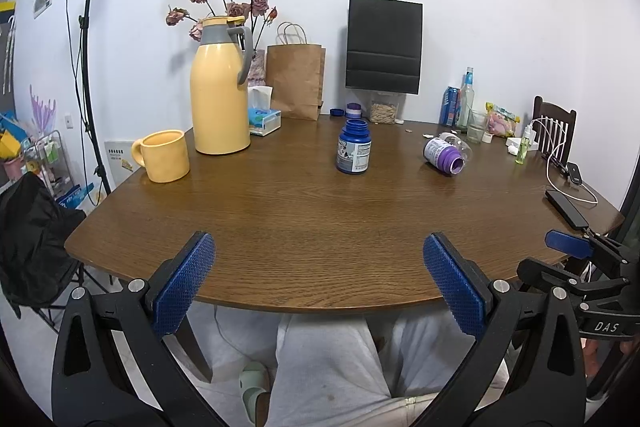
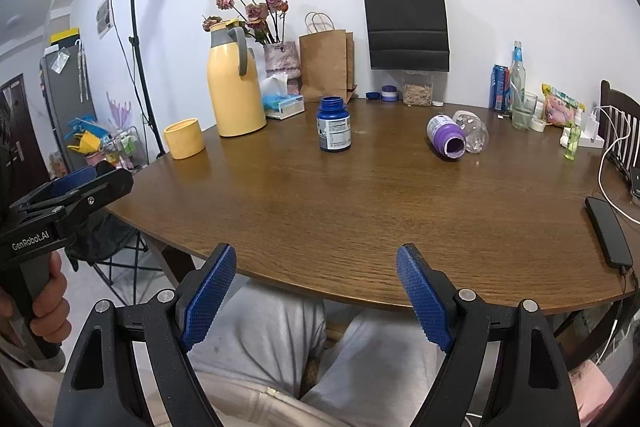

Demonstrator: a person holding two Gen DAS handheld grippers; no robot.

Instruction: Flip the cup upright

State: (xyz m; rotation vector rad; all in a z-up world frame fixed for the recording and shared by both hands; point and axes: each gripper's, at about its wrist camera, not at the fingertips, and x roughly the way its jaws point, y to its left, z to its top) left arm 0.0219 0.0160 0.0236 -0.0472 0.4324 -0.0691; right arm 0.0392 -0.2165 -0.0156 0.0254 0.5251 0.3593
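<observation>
A yellow mug [image 1: 165,155] with a handle stands upright, mouth up, near the table's far left edge, beside a tall yellow thermos [image 1: 219,87]. It also shows in the right wrist view [image 2: 184,138]. My left gripper [image 1: 319,247] is open and empty, held at the table's near edge, far from the mug. My right gripper [image 2: 316,259] is open and empty at the near edge too. The right gripper shows at the right in the left wrist view [image 1: 576,251], and the left gripper at the left in the right wrist view [image 2: 80,187].
A blue bottle [image 1: 353,147] stands open mid-table. A purple bottle [image 1: 446,154] lies on its side to its right. Paper bags, tissues, drinks and snacks line the back. A phone [image 1: 567,209] with a cable lies at the right edge. A light stand is at the left.
</observation>
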